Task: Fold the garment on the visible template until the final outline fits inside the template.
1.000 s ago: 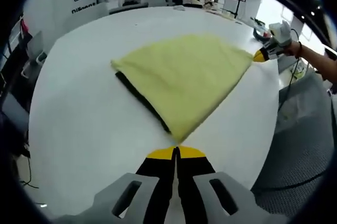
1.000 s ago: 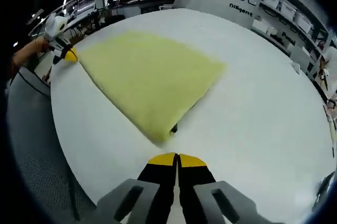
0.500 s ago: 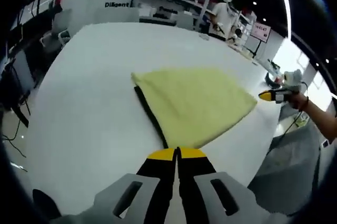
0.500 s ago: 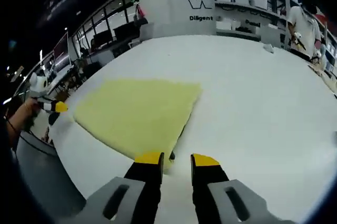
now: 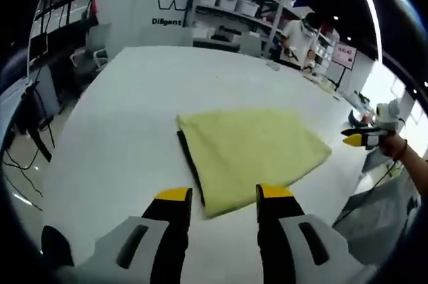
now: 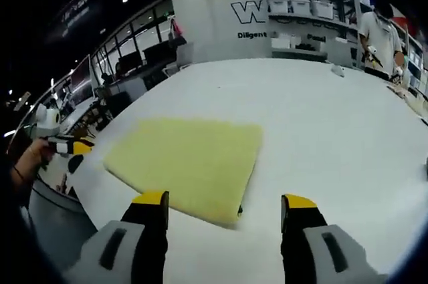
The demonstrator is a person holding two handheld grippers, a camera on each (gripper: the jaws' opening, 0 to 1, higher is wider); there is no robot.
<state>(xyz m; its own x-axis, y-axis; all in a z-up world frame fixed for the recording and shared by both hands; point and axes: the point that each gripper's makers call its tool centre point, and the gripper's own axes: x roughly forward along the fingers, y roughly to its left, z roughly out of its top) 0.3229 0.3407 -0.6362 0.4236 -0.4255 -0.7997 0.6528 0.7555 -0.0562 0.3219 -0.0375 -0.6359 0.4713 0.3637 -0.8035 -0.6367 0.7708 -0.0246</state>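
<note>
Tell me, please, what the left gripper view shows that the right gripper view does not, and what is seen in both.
Left gripper view: a dark strip runs along the near-left edge of the folded yellow garment, and the right gripper sits beyond the table edge, held by a hand.

Right gripper view: just a small dark spot at the garment's near corner, and the left gripper beyond the far-left edge.

Both: the garment lying flat on the white table, touched by neither gripper, each view's own jaws apart, and a person standing by the shelves.
</note>
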